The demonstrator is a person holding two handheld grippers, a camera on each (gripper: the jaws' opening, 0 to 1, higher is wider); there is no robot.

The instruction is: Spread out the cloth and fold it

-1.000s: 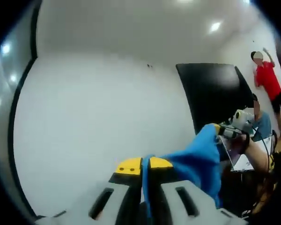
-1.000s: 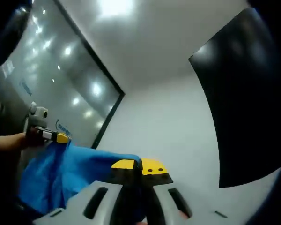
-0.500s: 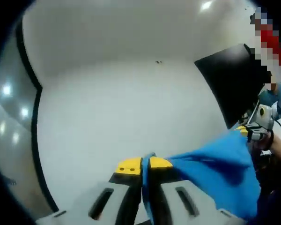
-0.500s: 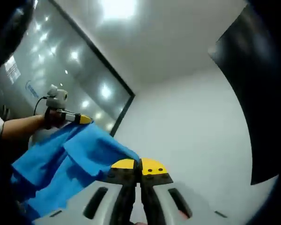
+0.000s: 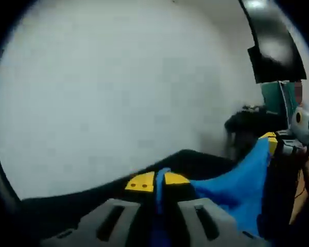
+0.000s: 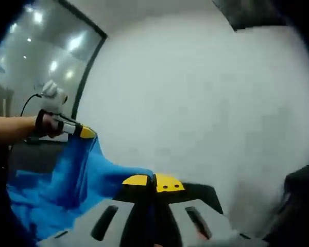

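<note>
Two corners of soft blue fabric cloth (image 6: 67, 180) pinched, one in left gripper (image 5: 157, 181), one in right gripper (image 6: 153, 182), jaws pressed together on it. Since a moment ago, swung downward from ceiling-facing; cloth hanging stretched between, probably nearing laydown for spreading.

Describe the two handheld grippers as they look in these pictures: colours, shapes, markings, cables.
The left gripper has two pale grey slotted jaws with black necks and yellow tips bearing small dark dots. The right gripper looks the same in its own view. Seen from the right gripper view, the left gripper shows a yellow tip, a black grip and a thin black cable looping from it.
</note>
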